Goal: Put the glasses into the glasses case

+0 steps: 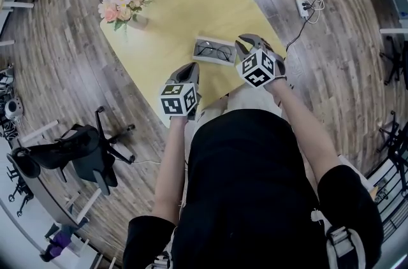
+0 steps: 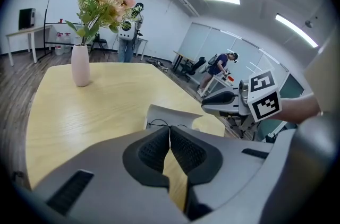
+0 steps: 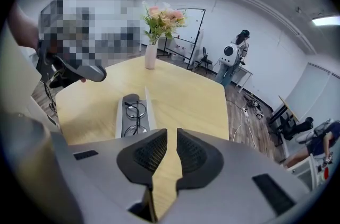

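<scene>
The glasses (image 3: pixel 133 118) lie in the open glasses case (image 3: pixel 119 118) before us. Our left gripper (image 2: pixel 169 130) is pressed together and empty; our right gripper (image 3: pixel 171 136) stands barely parted, empty.

Wood, wire, matt grey
Smooth pale-wood table (image 1: pixel 191 0); matt grey glasses case (image 1: pixel 213 40); thin dark wire-rimmed glasses (image 1: pixel 213 51); dark wood-plank floor (image 1: pixel 76 70).

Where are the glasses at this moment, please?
In the head view, the glasses lie inside the open glasses case, near the close edge of the yellow table, with the flower vase further off to the left.
</scene>
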A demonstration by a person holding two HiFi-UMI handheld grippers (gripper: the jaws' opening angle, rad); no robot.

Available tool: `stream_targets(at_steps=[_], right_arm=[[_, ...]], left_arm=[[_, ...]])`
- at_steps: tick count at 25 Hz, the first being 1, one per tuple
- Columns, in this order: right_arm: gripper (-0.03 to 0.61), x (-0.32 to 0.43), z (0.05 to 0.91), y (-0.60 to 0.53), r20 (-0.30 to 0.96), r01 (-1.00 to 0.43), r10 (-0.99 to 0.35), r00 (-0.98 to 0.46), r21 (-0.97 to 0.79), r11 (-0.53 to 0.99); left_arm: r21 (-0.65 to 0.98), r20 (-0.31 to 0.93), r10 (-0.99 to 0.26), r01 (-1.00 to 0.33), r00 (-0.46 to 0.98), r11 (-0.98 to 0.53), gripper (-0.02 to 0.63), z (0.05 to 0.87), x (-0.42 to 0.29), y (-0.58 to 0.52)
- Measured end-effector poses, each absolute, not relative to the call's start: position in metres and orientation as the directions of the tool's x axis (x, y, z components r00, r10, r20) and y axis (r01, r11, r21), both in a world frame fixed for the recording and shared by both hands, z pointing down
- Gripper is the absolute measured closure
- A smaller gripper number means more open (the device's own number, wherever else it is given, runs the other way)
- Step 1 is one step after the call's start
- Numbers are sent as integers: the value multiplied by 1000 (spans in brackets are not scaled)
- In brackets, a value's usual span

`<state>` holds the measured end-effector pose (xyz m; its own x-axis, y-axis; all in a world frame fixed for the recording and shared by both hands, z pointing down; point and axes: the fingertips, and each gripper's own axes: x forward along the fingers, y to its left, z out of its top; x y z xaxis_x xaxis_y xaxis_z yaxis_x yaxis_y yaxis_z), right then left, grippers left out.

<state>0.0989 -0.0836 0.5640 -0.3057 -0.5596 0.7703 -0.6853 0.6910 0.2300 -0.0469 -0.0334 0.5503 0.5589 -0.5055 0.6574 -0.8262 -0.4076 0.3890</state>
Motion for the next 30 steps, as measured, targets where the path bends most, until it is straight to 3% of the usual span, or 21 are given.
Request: stream_targets(at_steps=[21,30], right_arm=[[512,93,577,-62,780,-678,-501,-375,138,722],[478,89,587,-49,799,-651,-452,-395,104,752]], left_arm=[[388,684,-480,-831,549,-398,589,562,-46,-22],[392,681,-479,-829,553,-400,589,560,-43,-20]])
